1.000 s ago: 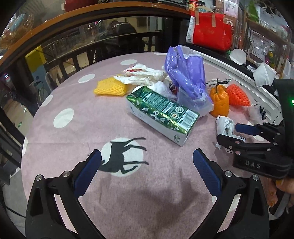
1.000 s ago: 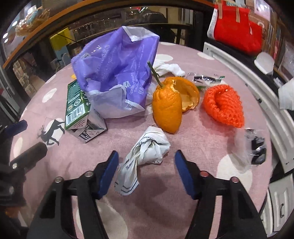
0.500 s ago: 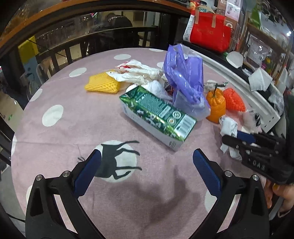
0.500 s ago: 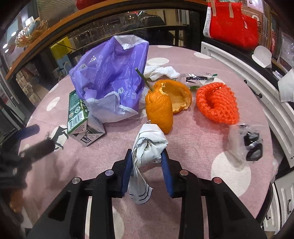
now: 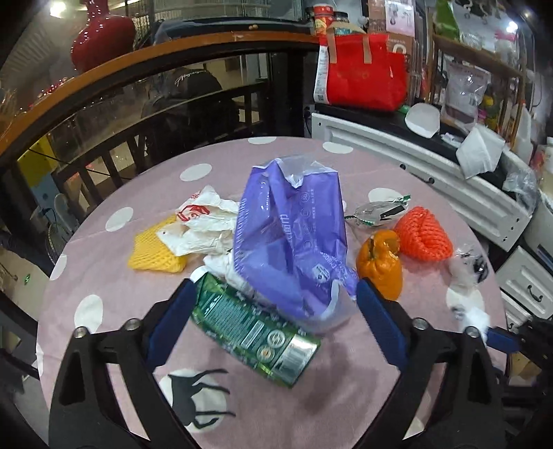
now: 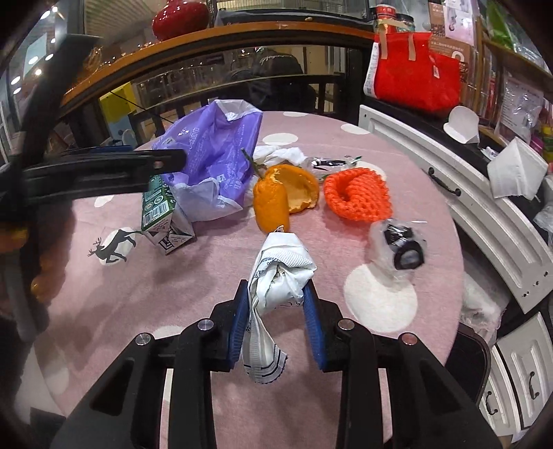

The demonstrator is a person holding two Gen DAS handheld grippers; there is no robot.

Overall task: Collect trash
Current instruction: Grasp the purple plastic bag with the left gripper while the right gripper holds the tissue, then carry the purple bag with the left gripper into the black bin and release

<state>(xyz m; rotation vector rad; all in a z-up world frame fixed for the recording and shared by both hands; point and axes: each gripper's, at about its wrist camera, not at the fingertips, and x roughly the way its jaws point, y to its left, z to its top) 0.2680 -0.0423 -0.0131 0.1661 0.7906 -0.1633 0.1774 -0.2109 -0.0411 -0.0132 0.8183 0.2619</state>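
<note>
Both of my cameras bow the room hard: the wooden rail (image 5: 193, 51) curves like an arch and all 4 corners go black. Light comes from small ceiling spots, 1 flaring at the upper left of my left view. The pink tablecloth (image 5: 103, 276) is evenly lit, with soft shadows under the litter. The red vase (image 6: 179, 17) carries pinpoint glints. A white wad (image 5: 475, 316) at the right edge smears with motion.
</note>
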